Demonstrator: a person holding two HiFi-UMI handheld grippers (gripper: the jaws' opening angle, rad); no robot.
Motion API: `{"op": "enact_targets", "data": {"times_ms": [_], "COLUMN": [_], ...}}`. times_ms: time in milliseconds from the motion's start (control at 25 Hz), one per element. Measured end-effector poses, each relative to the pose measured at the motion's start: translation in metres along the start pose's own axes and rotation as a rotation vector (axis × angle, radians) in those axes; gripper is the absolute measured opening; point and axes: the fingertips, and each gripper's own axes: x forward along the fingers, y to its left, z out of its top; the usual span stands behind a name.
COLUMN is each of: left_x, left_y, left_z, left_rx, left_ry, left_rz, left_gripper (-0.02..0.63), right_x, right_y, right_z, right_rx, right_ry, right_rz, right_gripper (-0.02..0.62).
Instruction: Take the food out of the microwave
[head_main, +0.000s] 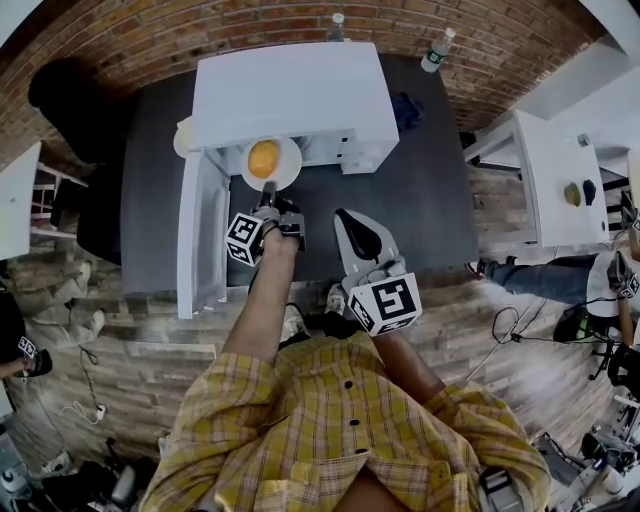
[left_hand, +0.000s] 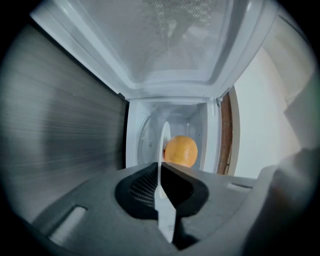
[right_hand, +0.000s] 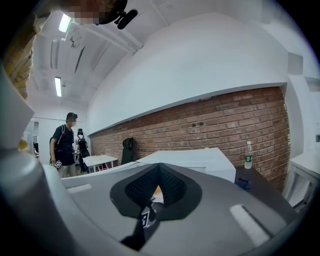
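Dark grey table (head_main: 420, 200) set against a brick wall (head_main: 150, 35), wood plank floor (head_main: 150, 370) all round. There's a white side table (head_main: 545, 180) off to the right, and a person (right_hand: 64, 145) stands way in the back by another white table.

A white microwave (head_main: 290, 95) sits on the grey table with its door (head_main: 200, 230) swung wide open to the left. Two water bottles (head_main: 436, 50) stand at the far edge by the wall, and some small blue thing (head_main: 405, 110) lies just right of the microwave, can't tell what it is. Nothing blocks the open front; the door hangs out past the table edge, just left of the left gripper.

The food is an orange (head_main: 264, 158), round, bright and whole, sitting on a white plate (head_main: 288, 165). The plate is right at the microwave's open mouth, near the table's front edge.

The left gripper (head_main: 268, 190) has its jaws pinched narrow on the plate's near rim. Its own view shows the plate edge-on between the pads, with the orange just past them. The right gripper (head_main: 346, 218) hangs just to the right, off the plate, jaws drawn together with nothing in them.
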Motion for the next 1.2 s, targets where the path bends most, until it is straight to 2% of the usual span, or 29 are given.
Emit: {"op": "enact_targets", "data": {"times_ms": [320,640,920,1200], "left_x": [-0.047,-0.087,-0.118,-0.149], "left_y": [-0.018,-0.057,-0.072,-0.103], "left_z": [-0.006,-0.017,-0.028,-0.034], "left_rx": [-0.004,0.011,0.040,0.050], "left_ry": [0.018,0.054,0.085,0.112], "left_rz": [-0.012,-0.070,-0.048,-0.071], "left_gripper": [0.009,0.009,0.009,0.009], "right_x": [-0.018,-0.029,-0.032,-0.033], "right_y": [0.007,0.024,0.030,0.036], "right_z": [-0.001,0.002,0.003,0.004], "right_rx": [-0.001,-0.006,-0.004,0.015], "right_ry": [-0.020,-0.033,-0.041,-0.046], "right_rz": [-0.030,-0.032,-0.035,-0.032], "right_gripper": [0.000,-0.002,-0.002,-0.002]}}
